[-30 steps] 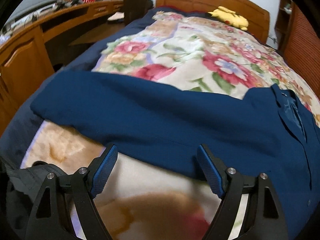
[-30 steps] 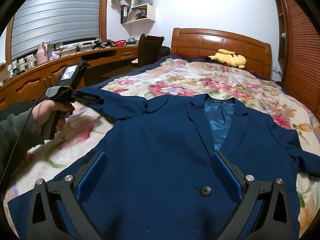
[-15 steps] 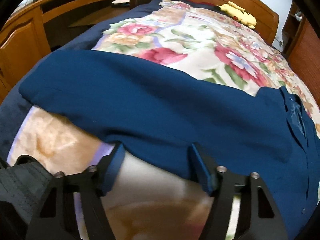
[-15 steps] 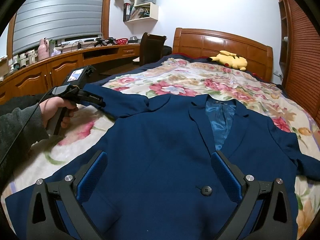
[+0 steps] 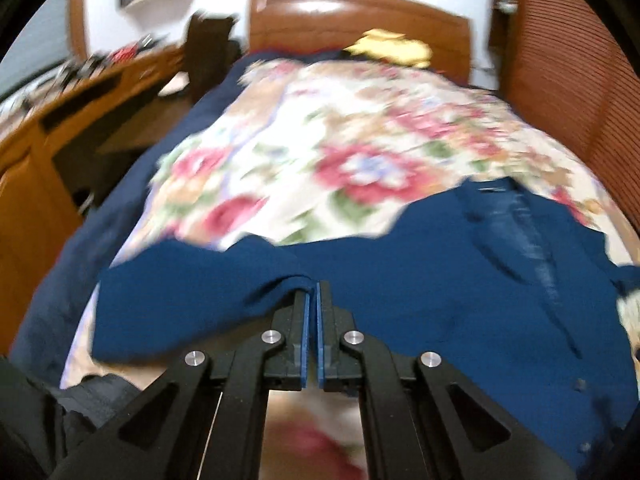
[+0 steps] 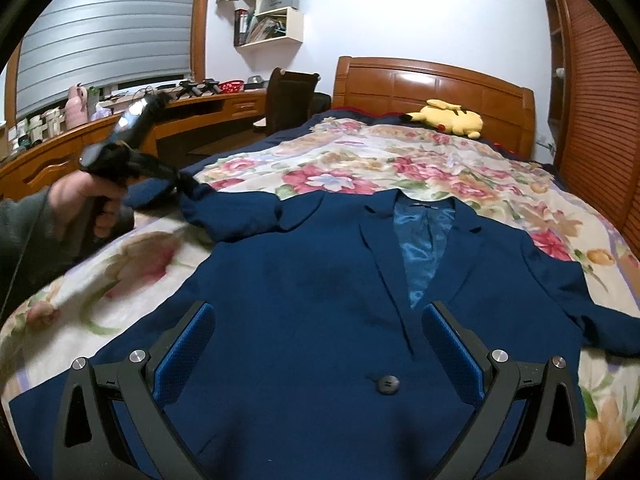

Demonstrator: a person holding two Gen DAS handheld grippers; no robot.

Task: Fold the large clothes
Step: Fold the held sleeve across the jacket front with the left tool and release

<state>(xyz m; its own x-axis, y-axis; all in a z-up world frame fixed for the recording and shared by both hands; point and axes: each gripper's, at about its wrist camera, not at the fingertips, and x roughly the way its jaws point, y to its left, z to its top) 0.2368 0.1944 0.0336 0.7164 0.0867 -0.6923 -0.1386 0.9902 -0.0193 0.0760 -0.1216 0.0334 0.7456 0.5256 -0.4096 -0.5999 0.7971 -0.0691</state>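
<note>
A navy blue suit jacket (image 6: 320,300) lies face up on the floral bedspread, collar toward the headboard, its blue lining (image 6: 422,248) showing. My left gripper (image 5: 313,292) is shut on the edge of the jacket's left sleeve (image 5: 200,292) and lifts it off the bed; it also shows in the right wrist view (image 6: 182,182), pinching the sleeve (image 6: 236,212). My right gripper (image 6: 316,348) is open and empty, held over the jacket's lower front above a dark button (image 6: 386,384). The right sleeve (image 6: 600,312) lies out to the right.
A floral bedspread (image 6: 380,164) covers the bed. A yellow plush toy (image 6: 450,116) lies by the wooden headboard (image 6: 432,84). A wooden desk (image 6: 160,120) with clutter and a dark chair (image 6: 292,96) stand to the left. A slatted wardrobe door (image 6: 592,92) is on the right.
My left gripper has closed on the sleeve edge and raised it, pulling the sleeve inward. The right gripper has stayed open over the jacket front.
</note>
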